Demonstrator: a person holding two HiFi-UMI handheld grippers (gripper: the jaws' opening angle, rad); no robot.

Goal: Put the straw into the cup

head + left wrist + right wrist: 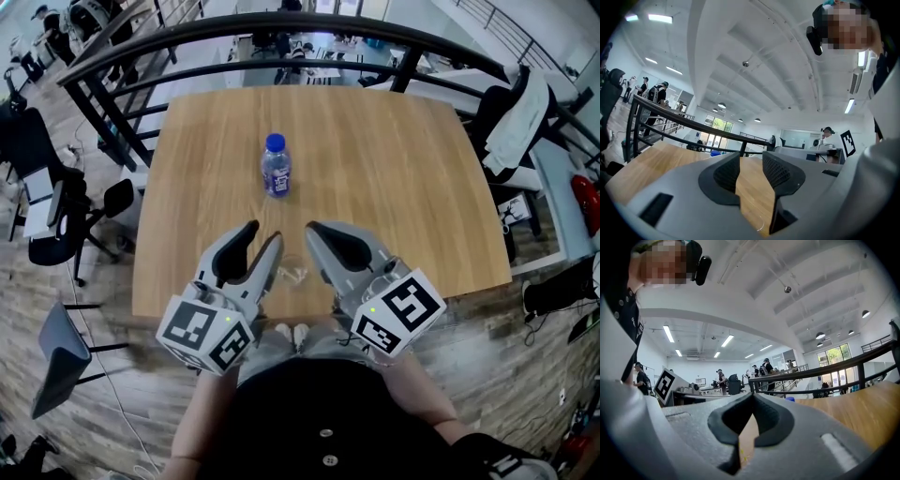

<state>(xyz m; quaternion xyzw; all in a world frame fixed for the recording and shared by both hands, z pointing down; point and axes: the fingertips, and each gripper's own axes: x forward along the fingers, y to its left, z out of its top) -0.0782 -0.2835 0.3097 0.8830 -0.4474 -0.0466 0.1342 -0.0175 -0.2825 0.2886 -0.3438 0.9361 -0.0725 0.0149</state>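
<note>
The wooden table (394, 187) is filling the scene; near its near edge the left gripper (265, 231) is hovering with jaws apart and empty, the right gripper (313, 230) with jaws clenched tip to tip. A blue-capped bottle (276, 166) is standing farther off, what seems a clear cup (292, 273) is sitting between the grippers, and no straw is showing, so a hurried sweep is risking knocking that light cup over

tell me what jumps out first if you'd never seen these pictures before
Two grey grippers with marker cubes fill the near middle: the left gripper with fingers apart, the right gripper with fingertips together. Between them, near the table front edge, sits a clear cup, easy to miss. Farther out stands a blue-capped bottle, the brightest thing on the table.
</note>
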